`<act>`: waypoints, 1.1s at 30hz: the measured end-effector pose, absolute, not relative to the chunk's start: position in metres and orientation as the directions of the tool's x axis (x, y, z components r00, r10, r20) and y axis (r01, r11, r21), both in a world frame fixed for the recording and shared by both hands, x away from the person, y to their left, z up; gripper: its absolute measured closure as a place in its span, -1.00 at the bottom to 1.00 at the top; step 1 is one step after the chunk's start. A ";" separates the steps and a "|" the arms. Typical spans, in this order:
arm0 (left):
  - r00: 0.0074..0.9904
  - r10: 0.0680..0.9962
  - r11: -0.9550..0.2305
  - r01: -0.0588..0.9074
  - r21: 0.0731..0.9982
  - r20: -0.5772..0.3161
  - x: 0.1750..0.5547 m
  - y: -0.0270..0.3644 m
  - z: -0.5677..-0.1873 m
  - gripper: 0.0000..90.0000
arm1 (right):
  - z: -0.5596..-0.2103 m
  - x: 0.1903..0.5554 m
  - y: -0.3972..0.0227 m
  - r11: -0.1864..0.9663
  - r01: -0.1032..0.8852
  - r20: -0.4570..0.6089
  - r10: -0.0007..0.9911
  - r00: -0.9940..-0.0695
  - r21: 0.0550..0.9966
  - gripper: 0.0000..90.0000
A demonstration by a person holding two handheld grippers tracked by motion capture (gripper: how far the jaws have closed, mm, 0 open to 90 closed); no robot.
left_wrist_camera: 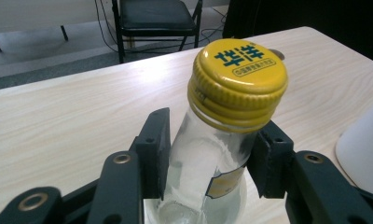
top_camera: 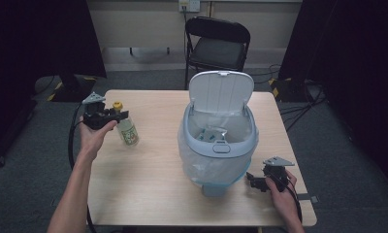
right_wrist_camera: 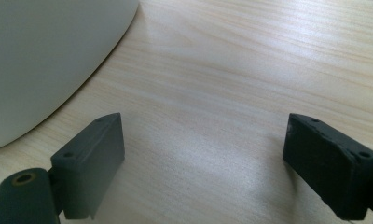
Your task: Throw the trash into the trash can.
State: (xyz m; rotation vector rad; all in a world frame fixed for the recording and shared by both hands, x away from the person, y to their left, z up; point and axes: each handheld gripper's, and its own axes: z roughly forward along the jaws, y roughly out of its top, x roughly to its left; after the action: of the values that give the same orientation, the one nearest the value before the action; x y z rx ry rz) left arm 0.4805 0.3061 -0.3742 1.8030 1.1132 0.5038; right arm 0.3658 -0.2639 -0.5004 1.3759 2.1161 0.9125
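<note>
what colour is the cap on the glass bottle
Yellow, with dark blue print on top of the cap; clearest in the left gripper view.

Light wooden table [top_camera: 148, 194] on grey carpet [top_camera: 32, 160], black folding chair [top_camera: 217, 43] parked right behind it. Wall socket [top_camera: 188, 5] above the chair, few cables [top_camera: 299, 109] trailing off right.

The surface [top_camera: 148, 179] is a pale, wood-grained rectangle with rounded corners. A light blue bin [top_camera: 220, 145] with a clear liner and its white lid raised stands on it, a little right of centre. Left of the bin, well apart from it, a clear glass bottle [top_camera: 126, 128] with a yellow cap stands on the surface near its left edge. Bare wood lies between the bin and the bottle.
</note>
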 end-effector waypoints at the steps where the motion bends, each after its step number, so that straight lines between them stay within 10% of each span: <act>1: 0.509 0.853 -0.164 0.471 0.867 -0.115 0.478 0.305 -0.374 0.21 | -0.500 0.366 -0.264 0.282 0.617 -0.018 0.917 -0.398 0.735 -0.75; 19: 0.603 0.786 -0.199 0.454 0.869 -0.135 0.446 0.298 -0.377 0.17 | -0.500 0.366 -0.264 0.284 0.616 -0.018 0.916 -0.401 0.735 -0.75; 26: 0.569 0.812 -0.218 0.501 0.838 -0.129 0.444 0.295 -0.393 -0.43 | -0.500 0.366 -0.264 0.284 0.616 -0.018 0.916 -0.400 0.735 -0.75; 33: 0.558 0.821 -0.247 0.533 0.809 -0.117 0.442 0.293 -0.418 -0.48 | -0.500 0.366 -0.264 0.284 0.616 -0.018 0.916 -0.401 0.735 -0.75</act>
State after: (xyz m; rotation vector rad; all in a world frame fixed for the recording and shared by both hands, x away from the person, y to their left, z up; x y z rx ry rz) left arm 0.4421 0.2931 -0.4178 1.9260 1.0958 0.4197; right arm 0.3658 -0.2641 -0.5004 1.3737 2.1183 0.9131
